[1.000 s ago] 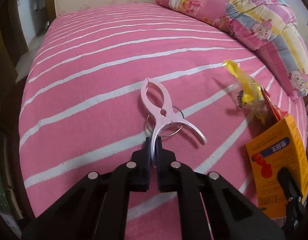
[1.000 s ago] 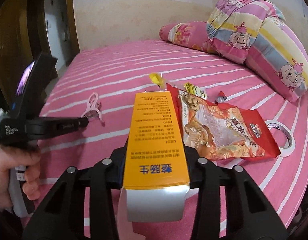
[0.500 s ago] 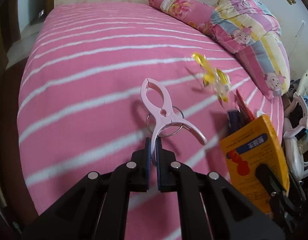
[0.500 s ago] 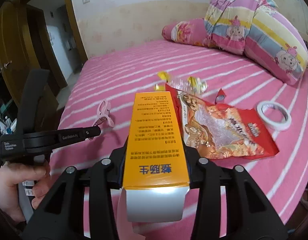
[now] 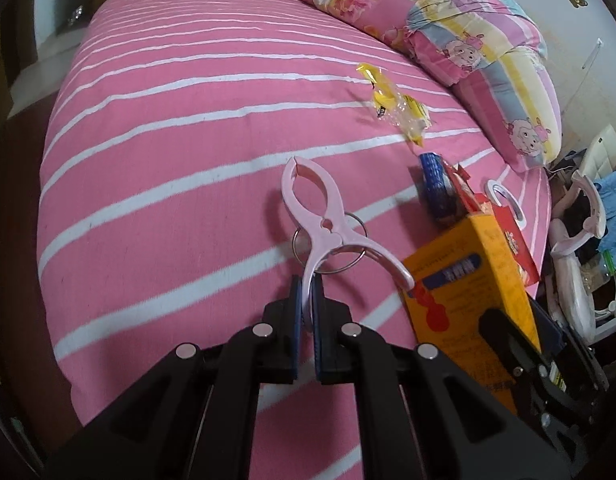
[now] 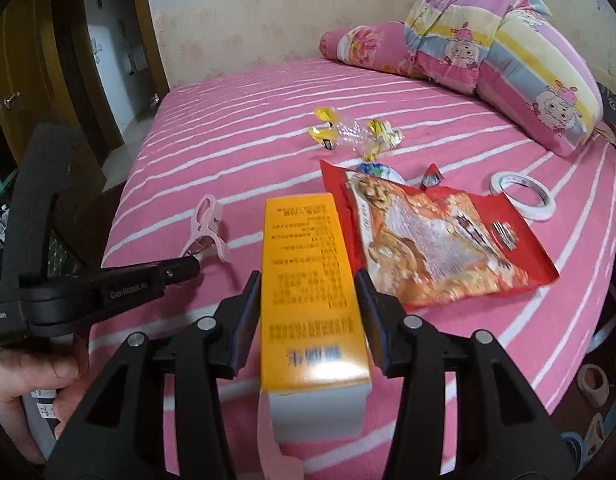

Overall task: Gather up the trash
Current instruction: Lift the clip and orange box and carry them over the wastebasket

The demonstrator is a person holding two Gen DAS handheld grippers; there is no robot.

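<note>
A: While both grippers hang over it, the bed (image 6: 236, 128) with the pink striped sheet carries everything. Pillows?
B: Striped quilt roll (image 6: 508, 48) and a floral pillow (image 6: 360, 46) at the head edge, far right corner.
A: Trash next, biggest first.
B: Red snack bag (image 6: 440, 240) lies flat near the right edge. Orange box (image 6: 308, 280) stands between the right gripper (image 6: 308, 312) fingers; its jaws have just been opening, a gap shows at the left pad, right pad is close against it, can't tell if it touches.
A: Left one?
B: Left gripper (image 5: 304, 304) is clamped tight on one handle of a pink clothes peg (image 5: 320, 224), peg lifted above the sheet, metal ring through it.
A: Small stuff?
B: Tape roll (image 6: 522, 196) by the right edge, just beyond the red bag. Yellow clear wrapper (image 6: 348, 134) mid-bed, apart from the bag. Small red wrapper scrap (image 6: 432, 176) at the bag's far edge. Blue pack (image 5: 436, 188) seen from the left wrist view, beside the box.
</note>
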